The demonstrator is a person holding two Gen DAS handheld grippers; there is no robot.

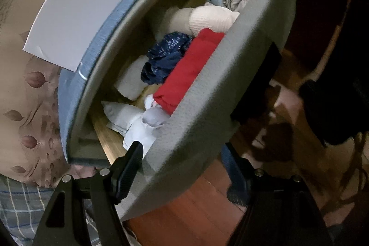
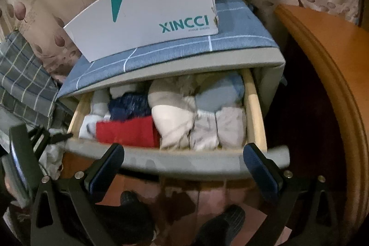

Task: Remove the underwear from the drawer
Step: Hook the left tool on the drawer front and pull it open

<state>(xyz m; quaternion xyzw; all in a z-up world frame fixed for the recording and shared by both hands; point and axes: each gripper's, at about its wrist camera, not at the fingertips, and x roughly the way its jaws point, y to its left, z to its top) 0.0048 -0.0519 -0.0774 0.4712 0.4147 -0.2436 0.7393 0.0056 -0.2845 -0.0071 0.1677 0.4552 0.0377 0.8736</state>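
The drawer (image 2: 175, 161) stands pulled out, its grey fabric front (image 1: 230, 66) toward me. Inside lie a folded red garment (image 2: 126, 130), a navy dotted piece (image 1: 166, 57), white socks (image 1: 129, 119), beige and white rolls (image 2: 173, 117) and a light blue item (image 2: 216, 96). My left gripper (image 1: 182, 148) is open and straddles the near corner of the drawer front, one finger (image 1: 129, 165) inside over the socks and the other outside. It holds nothing. My right gripper (image 2: 184, 149) hangs open just in front of the drawer front, with nothing between its fingers.
A white XINCCI box (image 2: 150, 15) rests on the blue checked top (image 2: 173, 54) above the drawer. Wooden furniture (image 2: 322, 84) stands close on the right. Plaid fabric (image 2: 23, 80) lies left. A person's dark shoes (image 2: 138, 211) stand on the wood floor below.
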